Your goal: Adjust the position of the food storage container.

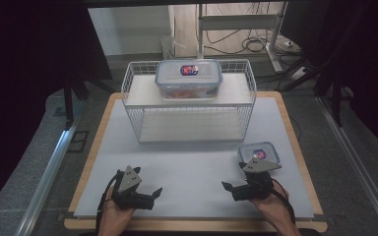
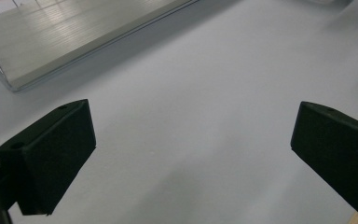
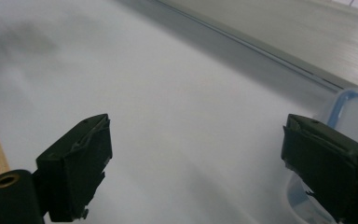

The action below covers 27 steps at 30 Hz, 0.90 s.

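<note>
Both grippers rest low near the front of the white mat (image 1: 187, 162), with nothing held, so this looks like the moment before a pick rather than the middle of one. The left gripper (image 1: 156, 192) has its jaws spread wide with bare mat between them, as the left gripper view makes plain, and the right gripper (image 1: 228, 187) is spread wide too, with nothing clamped. The thing nearest to hand is the small container (image 1: 259, 153) with the blue-rimmed lid, which sits on the mat just beyond the right hand (image 1: 270, 204), near the right edge; in the right gripper view its clear corner (image 3: 354, 112) shows just behind the right-hand jaw, beside it and not between the pads. A large container (image 1: 189, 77) of the same kind already stands on the top shelf of the wire rack (image 1: 138, 123) at the back of the table, while the lower shelf (image 1: 189, 125) is bare. My reading is that the small container is the next thing to be moved, probably toward the rack. For that the right gripper would have to swing round to face the container, bring its open jaws to either side of the walls, and close firmly enough that the smooth plastic does not slip.
</note>
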Tool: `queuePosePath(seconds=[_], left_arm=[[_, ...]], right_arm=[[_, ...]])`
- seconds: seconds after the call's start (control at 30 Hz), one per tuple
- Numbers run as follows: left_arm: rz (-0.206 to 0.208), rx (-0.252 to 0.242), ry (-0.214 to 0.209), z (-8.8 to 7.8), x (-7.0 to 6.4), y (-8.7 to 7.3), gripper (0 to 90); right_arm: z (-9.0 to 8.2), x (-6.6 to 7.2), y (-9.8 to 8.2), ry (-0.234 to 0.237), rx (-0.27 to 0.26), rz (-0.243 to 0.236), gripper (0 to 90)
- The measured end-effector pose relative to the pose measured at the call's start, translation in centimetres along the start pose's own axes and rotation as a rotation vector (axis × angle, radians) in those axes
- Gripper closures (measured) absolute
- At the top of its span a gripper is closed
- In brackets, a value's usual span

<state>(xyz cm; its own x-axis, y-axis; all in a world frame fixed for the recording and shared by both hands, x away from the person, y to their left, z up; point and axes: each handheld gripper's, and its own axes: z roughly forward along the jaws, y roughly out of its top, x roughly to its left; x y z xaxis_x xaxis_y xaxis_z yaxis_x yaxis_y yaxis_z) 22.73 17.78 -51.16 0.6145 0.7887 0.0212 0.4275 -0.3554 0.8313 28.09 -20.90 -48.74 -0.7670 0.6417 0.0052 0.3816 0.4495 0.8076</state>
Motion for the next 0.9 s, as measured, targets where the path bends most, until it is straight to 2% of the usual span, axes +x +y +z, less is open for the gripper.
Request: queuePosePath(seconds=[0.13,0.27,0.37,0.6,0.7,0.73,0.77,0.9], left_arm=[[0.003,0.007,-0.006,0.3,0.0,-0.1,0.0],[0.005,0.02,-0.014,0.5,-0.1,-0.2,0.0],[0.007,0.024,-0.017,0.7,-0.2,-0.2,0.0],[-0.001,0.033,-0.027,1.0,0.0,-0.3,0.0],[-0.002,0.036,-0.027,1.0,0.0,-0.3,0.0],[-0.003,0.035,-0.027,1.0,0.0,-0.3,0.0],[-0.004,0.036,-0.03,1.0,0.0,-0.3,0.0],[-0.012,0.034,-0.034,1.1,0.0,-0.3,0.0]], right_arm=[[0.2,-0.4,-0.1,0.006,0.022,0.017,4.7],[0.3,-0.9,-0.1,-0.03,0.041,0.034,3.9],[0.1,-1.4,0.0,-0.055,0.047,0.032,10.8],[-1.1,-3.7,0.2,-0.12,0.059,0.054,44.7],[-1.8,-5.1,0.1,-0.108,0.039,0.1,60.1],[-1.8,-5.1,0.1,-0.108,0.039,0.1,60.1],[-2.3,-5.9,0.2,-0.122,0.037,0.097,70.0],[-3.3,-7.6,0.2,-0.162,0.021,0.12,83.3]])
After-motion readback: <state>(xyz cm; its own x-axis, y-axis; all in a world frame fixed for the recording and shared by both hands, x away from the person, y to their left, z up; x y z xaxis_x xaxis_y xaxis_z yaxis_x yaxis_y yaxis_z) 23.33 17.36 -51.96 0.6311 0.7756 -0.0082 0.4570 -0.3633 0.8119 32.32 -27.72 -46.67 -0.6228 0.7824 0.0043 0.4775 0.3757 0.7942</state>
